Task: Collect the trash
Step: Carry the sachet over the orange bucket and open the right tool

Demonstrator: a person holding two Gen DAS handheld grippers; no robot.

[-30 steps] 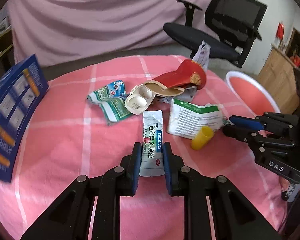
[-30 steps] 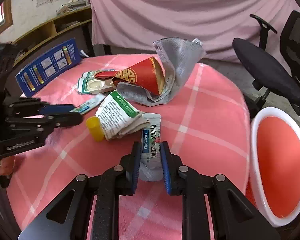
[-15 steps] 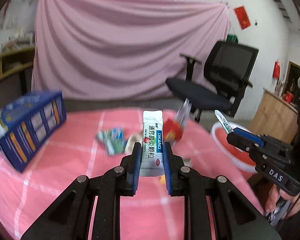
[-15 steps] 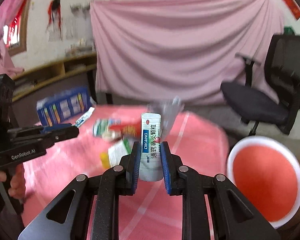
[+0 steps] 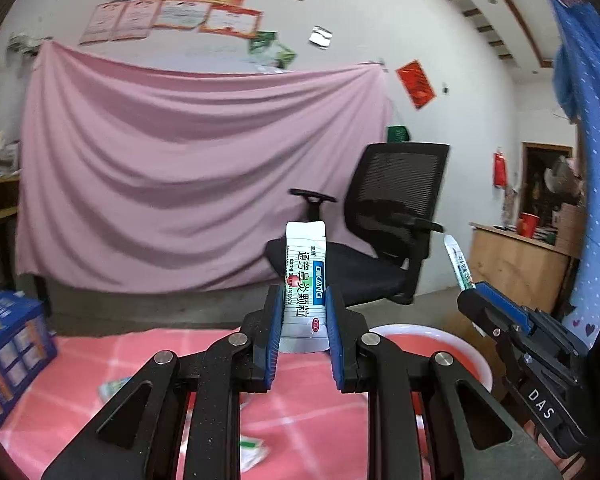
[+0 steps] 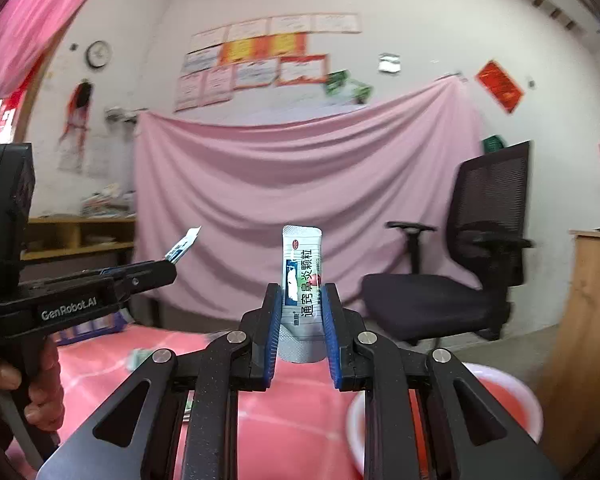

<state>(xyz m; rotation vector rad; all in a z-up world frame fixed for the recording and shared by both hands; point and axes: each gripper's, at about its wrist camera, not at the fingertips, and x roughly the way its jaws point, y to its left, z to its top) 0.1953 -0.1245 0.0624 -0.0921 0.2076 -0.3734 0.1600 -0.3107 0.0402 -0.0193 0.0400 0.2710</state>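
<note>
Two sachets are in your grip, one per gripper, both lifted clear of the table. Your left gripper (image 5: 303, 316) has its blue pads clenched on a white paper medicine sachet with a blue band and Chinese print (image 5: 305, 280), which stands upright between them. Your right gripper (image 6: 301, 312) is likewise clamped on a matching white and silver foil sachet (image 6: 302, 276), also upright. In the left wrist view the right gripper sits at the far right, its sachet poking out of the tip. Below lies the pink checked tablecloth (image 5: 312, 396), with more wrappers left on it (image 5: 252, 450) and a blue printed carton (image 5: 10, 352) at the left edge. The round red basin with a white rim (image 5: 466, 350) sits low at the right, just past the table edge. Judging by this, the step in hand is the carry from pick-up to bin. Next you would likely swing both grippers right over the basin, tip them down and release so each sachet drops inside, not onto the rim.
</note>
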